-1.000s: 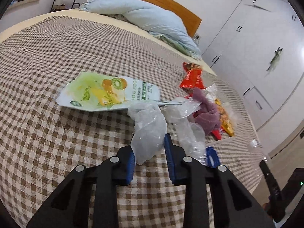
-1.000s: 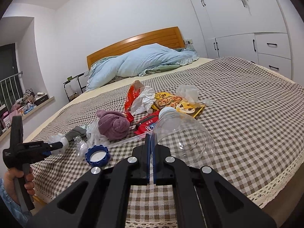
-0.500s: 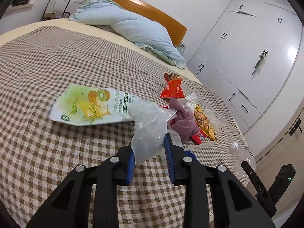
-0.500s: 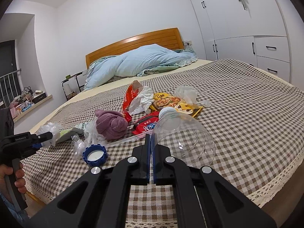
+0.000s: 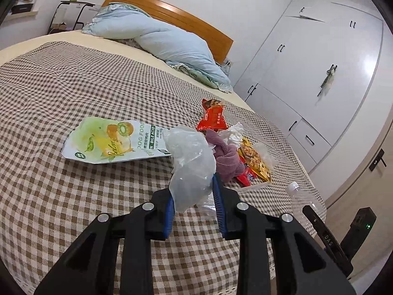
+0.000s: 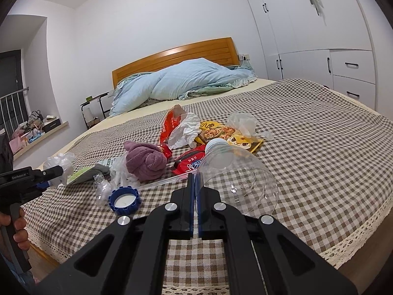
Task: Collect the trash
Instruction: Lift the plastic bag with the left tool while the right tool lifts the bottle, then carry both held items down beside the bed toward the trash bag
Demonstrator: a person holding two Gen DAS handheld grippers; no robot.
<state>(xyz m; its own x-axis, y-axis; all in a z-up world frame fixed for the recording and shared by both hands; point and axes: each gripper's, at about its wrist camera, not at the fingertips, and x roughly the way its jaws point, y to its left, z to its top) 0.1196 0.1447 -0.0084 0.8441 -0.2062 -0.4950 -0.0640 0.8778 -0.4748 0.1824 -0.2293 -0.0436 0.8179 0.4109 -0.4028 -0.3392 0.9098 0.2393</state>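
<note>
Jaws of the left gripper (image 5: 194, 202) pinch a crumpled clear plastic bag (image 5: 190, 164), held up off the brown-checked bedspread (image 5: 49, 184), probably so it comes away from the litter as one bundle. The right gripper (image 6: 195, 204) has its jaws closed on the rim of a clear plastic jar (image 6: 239, 182) lying on its side, seemingly the container for the collected trash. Just beyond the jar sit a blue screw lid (image 6: 124, 200), a purple rolled cloth (image 6: 145, 161), red snack wrappers (image 6: 188, 163) and a green-and-white dog food pouch (image 5: 113, 141).
</note>
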